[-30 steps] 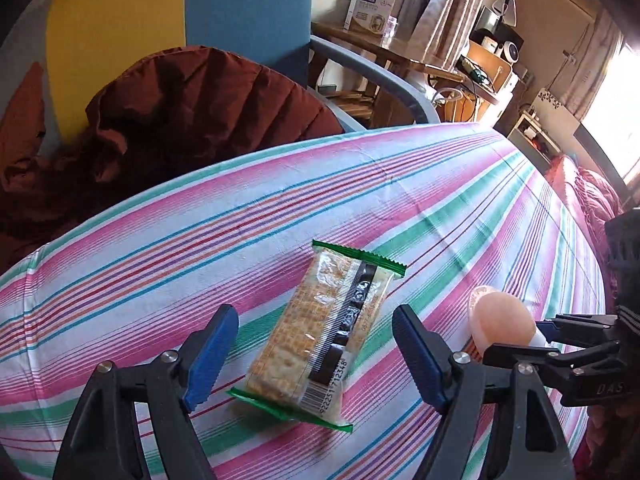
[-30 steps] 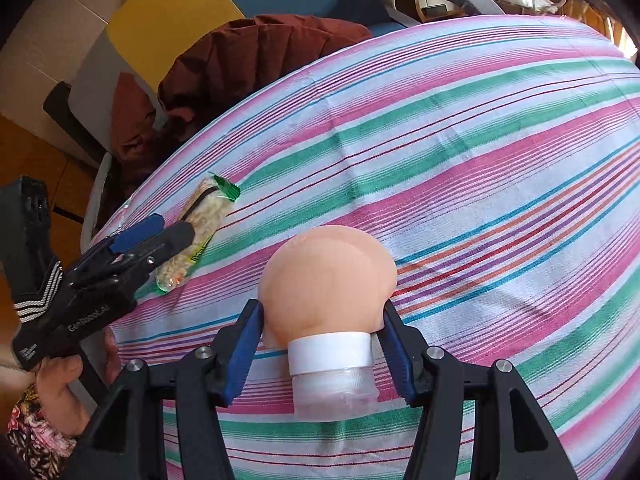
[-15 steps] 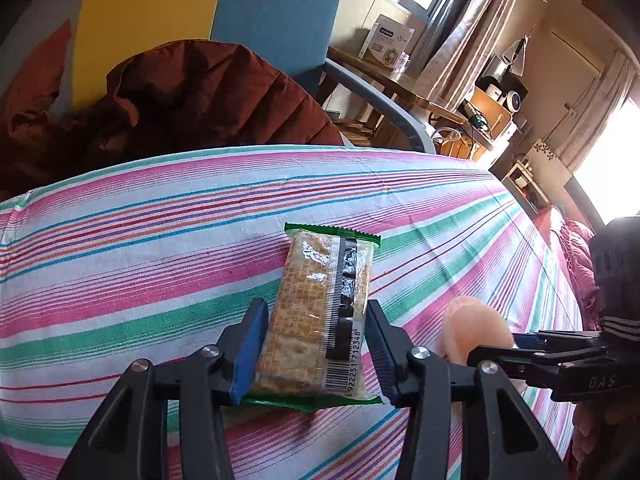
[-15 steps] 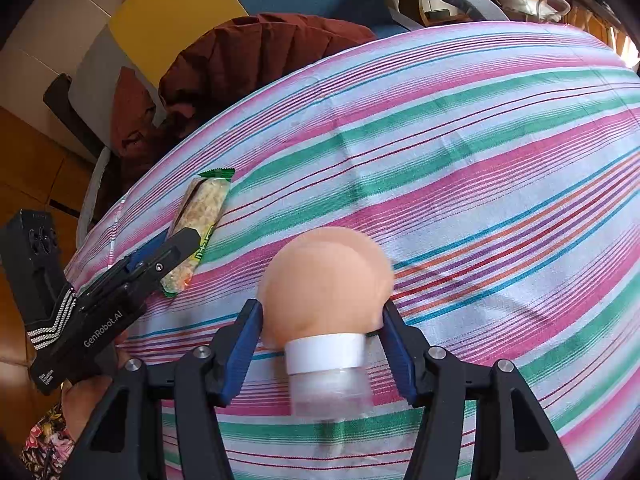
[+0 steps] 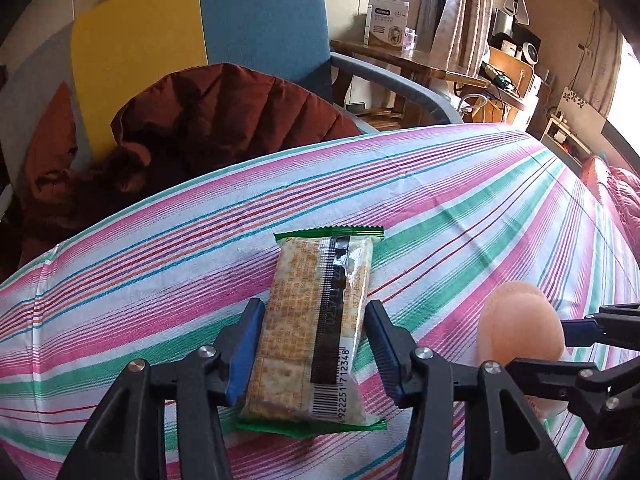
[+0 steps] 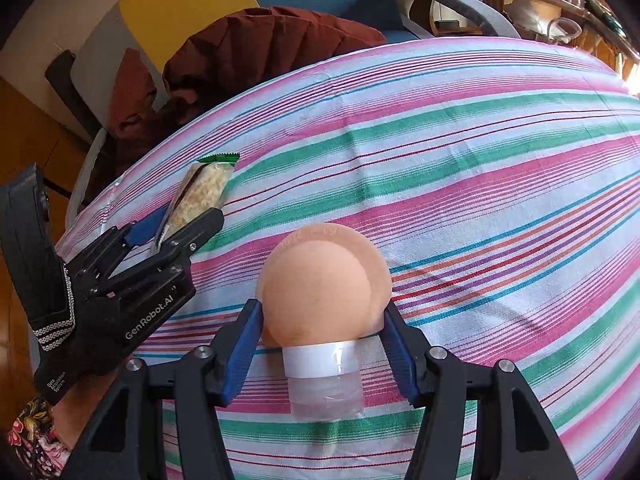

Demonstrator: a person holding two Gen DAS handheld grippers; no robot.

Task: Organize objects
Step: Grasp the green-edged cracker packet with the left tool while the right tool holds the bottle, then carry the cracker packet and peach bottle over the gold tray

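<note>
A cracker packet in clear wrap with green ends is held between the blue pads of my left gripper, just above the striped tablecloth. It also shows in the right wrist view, with the left gripper shut on it. My right gripper is shut on a peach makeup puff that sits on a clear holder with a white ring. The puff shows at right in the left wrist view.
A chair with a yellow and blue back stands behind the table, with a dark red quilted jacket on it. A wooden side table with a white box is further back. The striped cloth stretches away to the right.
My left gripper has closed on the cracker packet, which lay between open jaws a second ago. The right gripper keeps its hold on the puff and has shifted little.
</note>
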